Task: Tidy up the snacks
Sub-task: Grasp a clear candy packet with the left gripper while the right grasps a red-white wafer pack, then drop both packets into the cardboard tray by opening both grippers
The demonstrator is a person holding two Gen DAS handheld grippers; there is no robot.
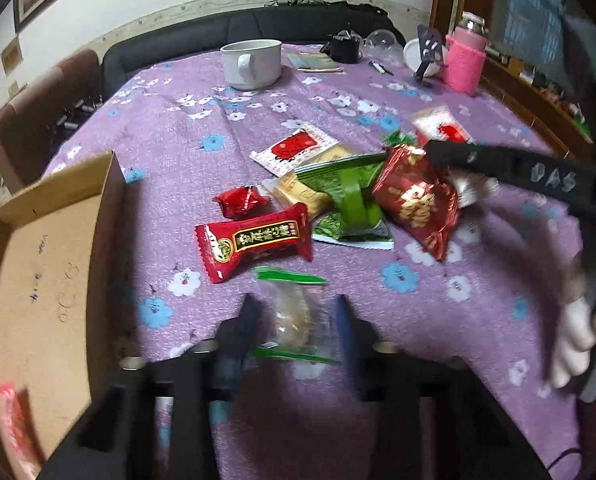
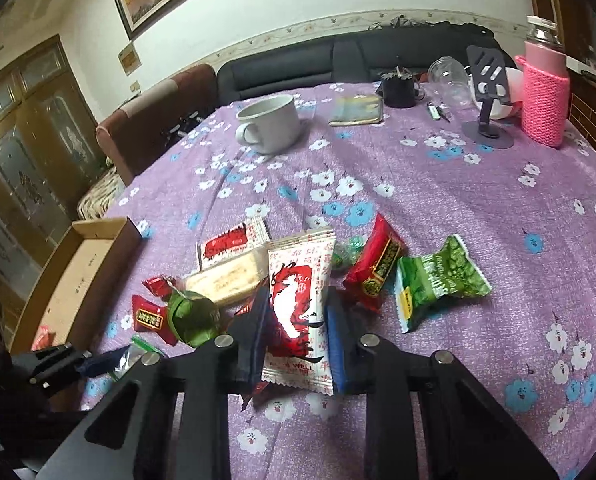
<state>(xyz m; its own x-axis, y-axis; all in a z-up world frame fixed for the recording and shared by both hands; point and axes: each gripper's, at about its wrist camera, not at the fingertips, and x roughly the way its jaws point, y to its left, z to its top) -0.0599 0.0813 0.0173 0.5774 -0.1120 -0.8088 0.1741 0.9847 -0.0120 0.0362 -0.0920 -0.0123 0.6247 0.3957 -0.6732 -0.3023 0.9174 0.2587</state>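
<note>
My left gripper (image 1: 296,304) is shut on a clear packet (image 1: 294,314) with green ends and a pale pastry inside, low over the purple cloth. My right gripper (image 2: 298,294) is shut on a white-and-red packet (image 2: 298,312), held upright above the pile. The pile of snacks holds a long red packet (image 1: 254,240), green packets (image 1: 350,196), a red peanut packet (image 1: 418,204) and a green pea packet (image 2: 438,276). An open cardboard box (image 1: 50,260) lies to the left, with a pink-red packet (image 1: 14,412) in its near corner.
A white mug (image 1: 252,64), a black cup (image 2: 398,88), a phone stand (image 2: 488,120) and a pink-sleeved bottle (image 2: 542,100) stand at the table's far side. A dark sofa runs behind it. A gloved hand (image 1: 570,340) is at the right.
</note>
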